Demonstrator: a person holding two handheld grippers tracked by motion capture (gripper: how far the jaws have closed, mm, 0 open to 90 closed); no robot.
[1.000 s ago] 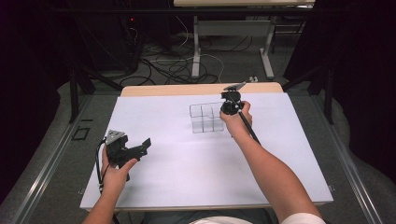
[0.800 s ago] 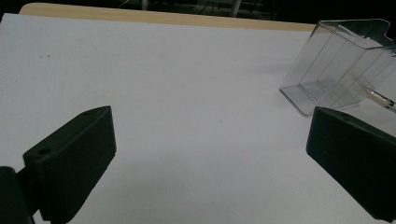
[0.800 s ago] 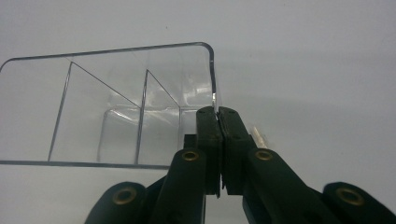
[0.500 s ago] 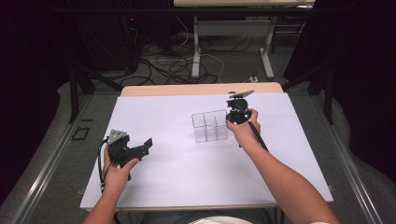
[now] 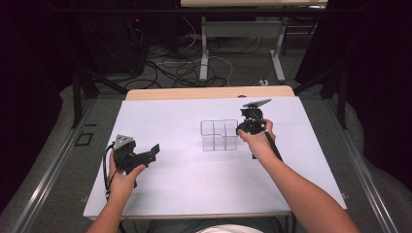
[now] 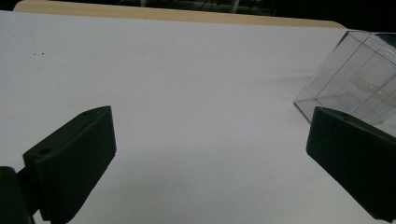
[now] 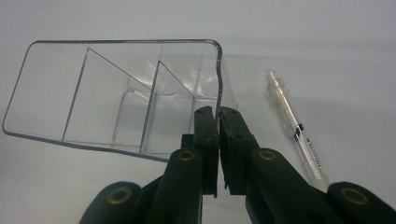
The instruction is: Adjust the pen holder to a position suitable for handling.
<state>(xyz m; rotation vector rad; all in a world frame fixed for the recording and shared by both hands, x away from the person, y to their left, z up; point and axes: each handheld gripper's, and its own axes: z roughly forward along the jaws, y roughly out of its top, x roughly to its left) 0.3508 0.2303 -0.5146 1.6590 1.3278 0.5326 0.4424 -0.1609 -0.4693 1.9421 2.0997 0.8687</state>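
Note:
A clear plastic organizer (image 5: 218, 135) with several compartments stands mid-table on the white sheet (image 5: 194, 184). My right gripper (image 5: 241, 130) is at its right side. In the right gripper view the jaws (image 7: 217, 112) are pinched together on the organizer's (image 7: 116, 93) near right wall, and the box looks slightly tilted. A clear pen (image 7: 294, 126) lies on the sheet just right of the box. My left gripper (image 5: 148, 154) rests at the table's left, well away from the box. It is open (image 6: 211, 116), with bare sheet between its fingers and the organizer (image 6: 359, 79) off to the right.
The table's wooden back edge (image 5: 209, 92) shows beyond the white sheet. Behind it, cables (image 5: 184, 68) lie on the floor by another table's legs (image 5: 204, 53). Metal rails run along both sides of the table.
My right gripper has slid to the right and a little nearer to me, and the clear organizer came with it. The left gripper has stayed where it was.

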